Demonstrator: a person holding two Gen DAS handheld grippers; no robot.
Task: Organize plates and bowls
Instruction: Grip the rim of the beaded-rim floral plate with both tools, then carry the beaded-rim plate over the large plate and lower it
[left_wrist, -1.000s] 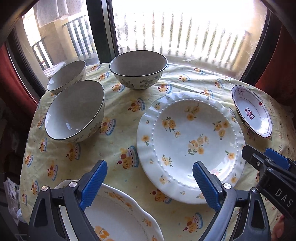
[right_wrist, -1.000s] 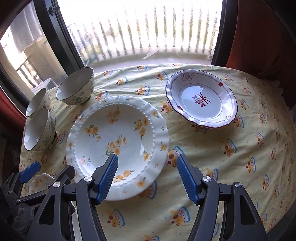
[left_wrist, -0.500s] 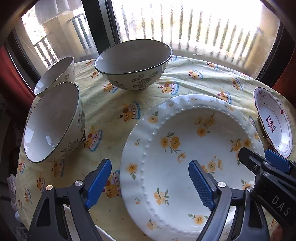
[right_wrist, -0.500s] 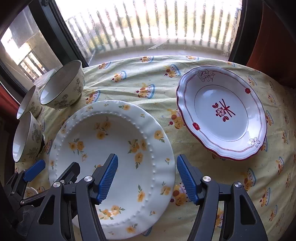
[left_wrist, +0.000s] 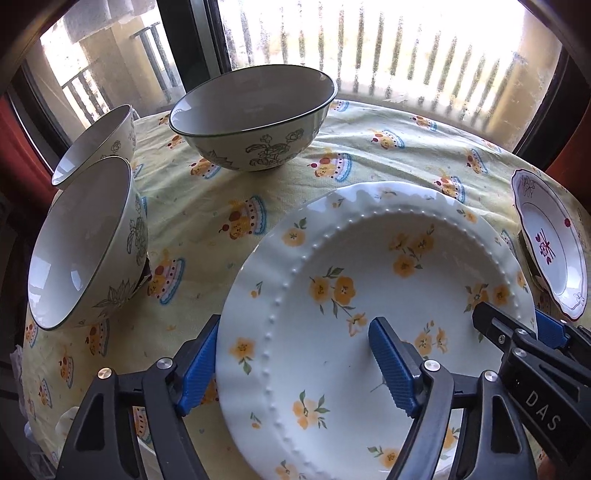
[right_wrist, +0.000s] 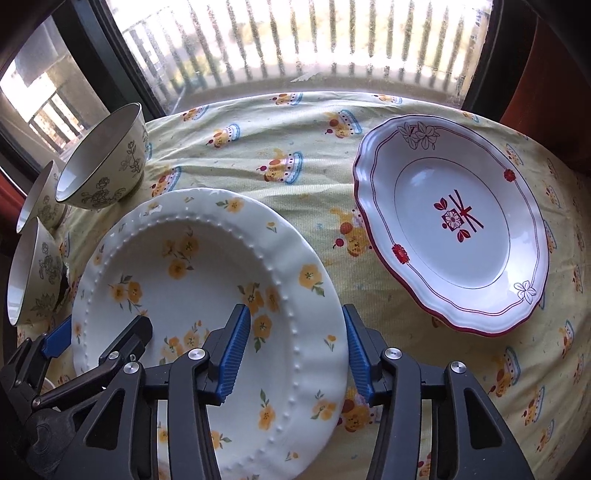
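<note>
Fingers (left_wrist: 199, 363) of both grippers, spread wide, straddle opposite rims of the yellow-flowered plate (left_wrist: 369, 302); nothing gripped.

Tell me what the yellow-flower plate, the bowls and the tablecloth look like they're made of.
Yellow-flower plate: likely glazed ceramic or porcelain, glossy white with a raised beaded rim; melamine can't be ruled out.
Bowls: probably glazed ceramic, shiny inside, with window highlights and a thin dark rim.
Tablecloth: woven fabric, matte, wrinkled, printed with cakes.

Flowered plate (right_wrist: 207, 280) on tablecloth (right_wrist: 295, 177), three bowls (right_wrist: 105, 158) to its left, second plate (right_wrist: 454, 221) right.
</note>
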